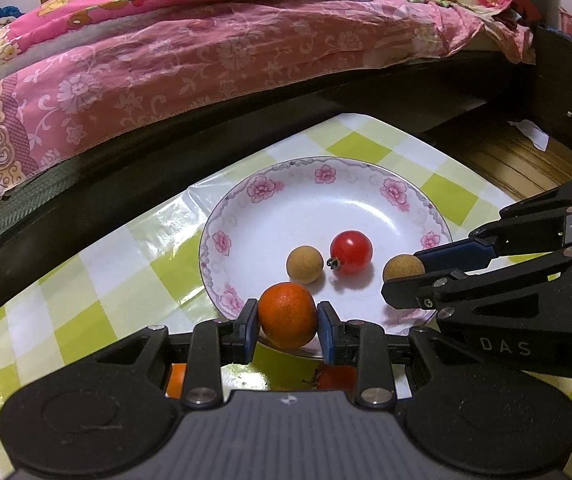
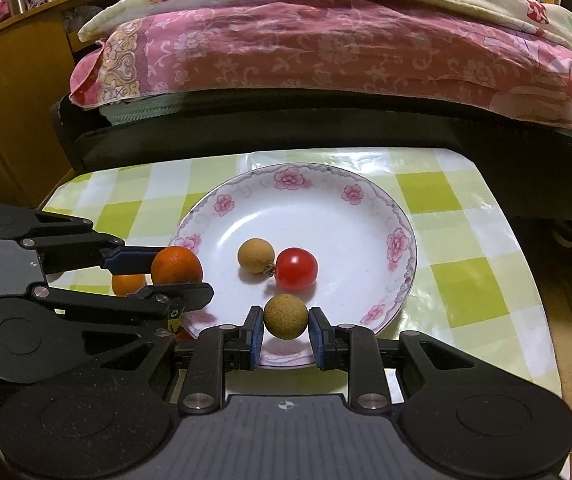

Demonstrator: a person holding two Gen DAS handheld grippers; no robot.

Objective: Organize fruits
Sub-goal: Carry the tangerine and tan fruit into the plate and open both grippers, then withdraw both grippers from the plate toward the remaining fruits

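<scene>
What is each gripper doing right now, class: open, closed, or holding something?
Left gripper: jaws closed on the orange, over the plate's near rim.
Right gripper: jaws closed on a tan longan, also over the plate.

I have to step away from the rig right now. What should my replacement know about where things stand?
Left gripper: shut on the orange, held over the plate's near rim.
Right gripper: shut on a tan longan, also over the near rim.
Done: one longan and the cherry tomato lie in the plate, touching.
Left: release both held fruits into the plate; a second orange sits on the checked tablecloth beside the plate, and another red fruit lies under the left gripper.
</scene>
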